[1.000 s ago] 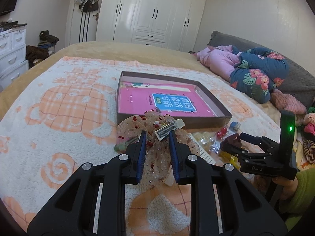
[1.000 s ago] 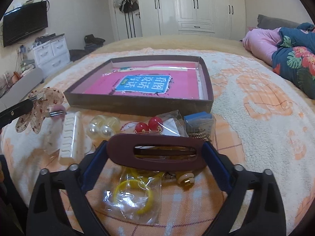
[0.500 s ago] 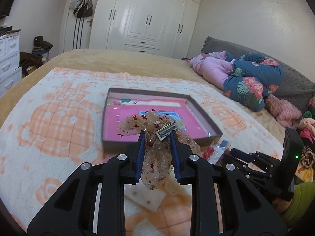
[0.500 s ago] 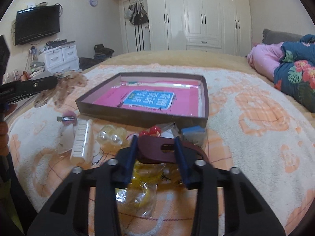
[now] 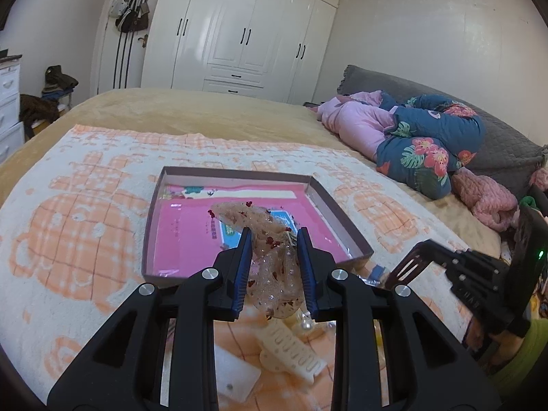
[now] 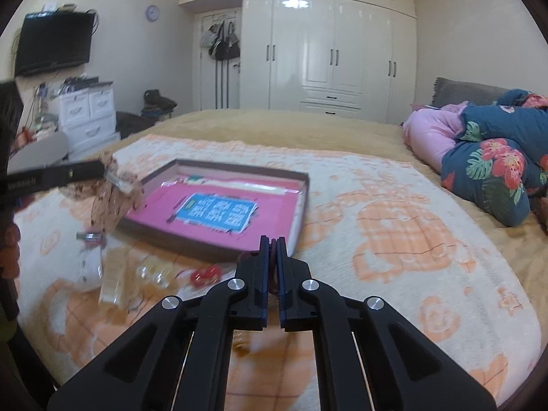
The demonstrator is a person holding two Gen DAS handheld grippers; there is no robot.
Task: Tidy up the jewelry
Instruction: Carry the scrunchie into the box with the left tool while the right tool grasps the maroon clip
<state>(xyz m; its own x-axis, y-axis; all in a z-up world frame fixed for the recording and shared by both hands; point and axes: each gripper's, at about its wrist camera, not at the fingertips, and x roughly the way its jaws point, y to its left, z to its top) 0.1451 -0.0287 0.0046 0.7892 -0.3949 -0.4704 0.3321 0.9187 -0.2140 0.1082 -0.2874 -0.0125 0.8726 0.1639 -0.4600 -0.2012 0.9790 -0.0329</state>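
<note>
My left gripper [image 5: 273, 236] is shut on a sheer beige hair bow with red flecks [image 5: 270, 260] and holds it in the air over the near edge of the shallow brown box with a pink floor [image 5: 239, 212]. The bow also shows in the right wrist view [image 6: 113, 191], left of the box [image 6: 219, 209]. My right gripper [image 6: 272, 243] is shut, raised above the blanket in front of the box; a sliver of the maroon hair clip shows between its jaws. It also shows in the left wrist view [image 5: 416, 260].
Loose items lie on the orange-and-white blanket before the box: a white claw clip [image 5: 291, 352], a white card [image 5: 233, 376], clear beads [image 6: 154, 272], red beads [image 6: 205, 275], a small ring-like piece [image 6: 89, 236]. Folded quilts [image 5: 421, 144] lie at the right.
Both grippers have risen. The left one carried the bow up and forward over the box's near edge. The right one closed fully on the maroon clip and lifted it off the blanket.
</note>
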